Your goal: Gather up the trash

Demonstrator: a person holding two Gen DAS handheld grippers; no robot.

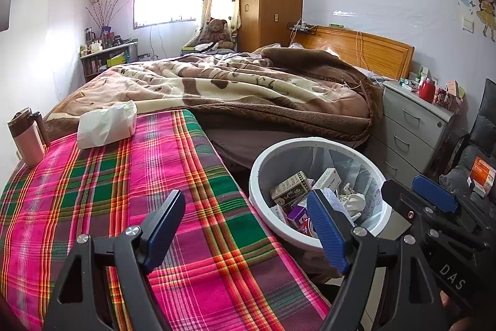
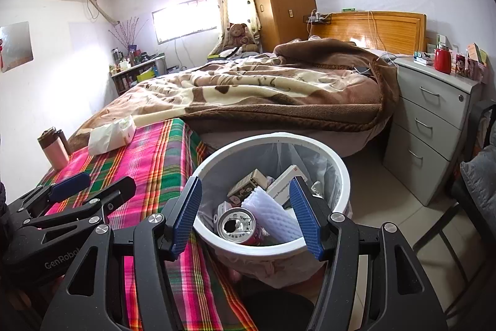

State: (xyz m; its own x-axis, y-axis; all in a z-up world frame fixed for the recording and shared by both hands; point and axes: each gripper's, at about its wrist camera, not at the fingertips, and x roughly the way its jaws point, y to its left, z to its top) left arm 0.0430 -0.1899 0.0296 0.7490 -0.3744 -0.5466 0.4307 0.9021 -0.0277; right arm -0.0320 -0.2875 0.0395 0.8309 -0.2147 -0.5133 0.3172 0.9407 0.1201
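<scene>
Right gripper hangs empty, jaws apart, above trash bin.

Below my jaws, a plaid-covered counter carries a white tissue pack and a pink flask at its far end

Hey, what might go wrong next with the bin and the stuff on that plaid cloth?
The bin stands right at the plaid cloth's edge, beside the empty open right gripper; a careless swing could tip it and spill the can and boxes. Reaching for the white bag, the open left gripper might knock the nearby tumbler over.
</scene>
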